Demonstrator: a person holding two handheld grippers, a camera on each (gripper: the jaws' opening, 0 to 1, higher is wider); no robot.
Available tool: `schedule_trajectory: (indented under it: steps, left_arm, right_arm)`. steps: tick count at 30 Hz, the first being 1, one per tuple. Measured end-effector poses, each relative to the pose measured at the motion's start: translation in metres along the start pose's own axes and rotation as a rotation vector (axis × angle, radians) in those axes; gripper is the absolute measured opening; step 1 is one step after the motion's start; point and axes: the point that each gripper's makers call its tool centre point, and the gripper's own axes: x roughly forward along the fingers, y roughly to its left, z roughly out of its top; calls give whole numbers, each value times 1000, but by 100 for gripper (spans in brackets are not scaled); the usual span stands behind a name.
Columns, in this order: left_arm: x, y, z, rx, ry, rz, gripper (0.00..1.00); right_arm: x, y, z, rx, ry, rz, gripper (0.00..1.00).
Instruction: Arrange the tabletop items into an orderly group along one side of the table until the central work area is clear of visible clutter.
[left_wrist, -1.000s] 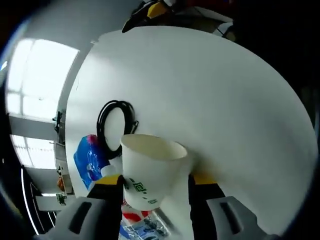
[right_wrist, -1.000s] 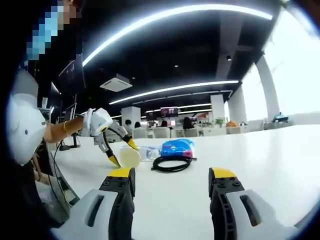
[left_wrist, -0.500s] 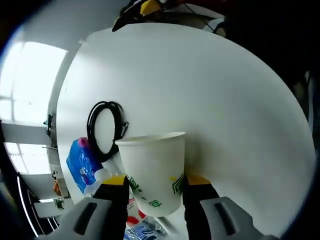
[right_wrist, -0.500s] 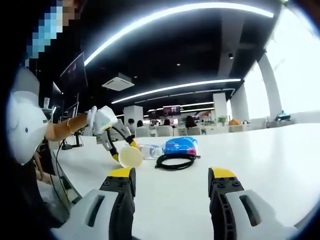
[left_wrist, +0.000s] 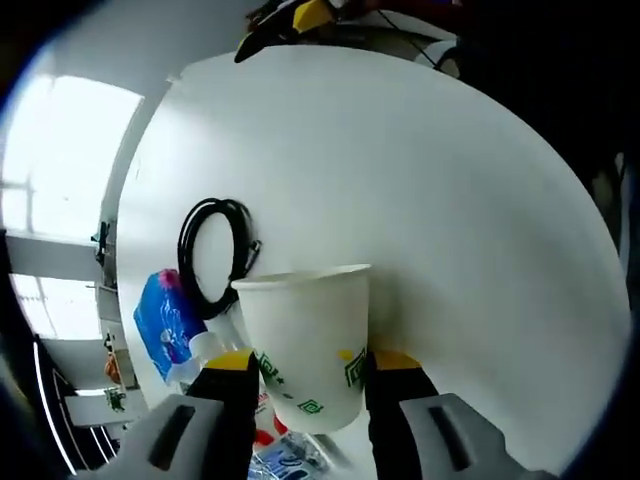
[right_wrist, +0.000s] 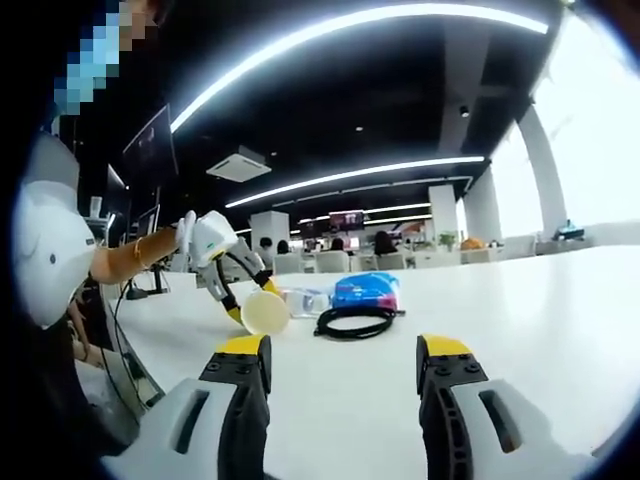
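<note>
The left gripper (left_wrist: 305, 375) clamps the paper cup (left_wrist: 308, 340) low on its wall; light and crushable, it wants gentle pressure; the right gripper (right_wrist: 343, 365) gapes empty.

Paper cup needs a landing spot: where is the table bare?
The white table is bare right of the black cable coil. It is crowded left of the coil: blue packet, plastic bottle and the paper cup held in the left gripper.

Long strip lights (right_wrist: 330, 30) on dark ceiling; bright windows (right_wrist: 600, 140) at right; white chairs (right_wrist: 325, 263) far behind.
</note>
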Motion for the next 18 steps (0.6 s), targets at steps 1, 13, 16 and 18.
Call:
schedule_trajectory:
  steps: [1, 13, 16, 18]
  left_arm:
    - [-1, 0, 0, -4, -4, 3, 41]
    - [-6, -3, 1, -67, -50, 55, 39]
    - [-10, -2, 0, -75, -54, 70, 39]
    - [-12, 0, -1, -83, -57, 83, 39]
  right_arm:
    - [0, 1, 0, -1, 1, 3, 56]
    - [4, 11, -1, 7, 1, 35, 56]
    - [5, 12, -2, 9, 3, 39, 56]
    - [6, 13, -3, 9, 5, 43, 56]
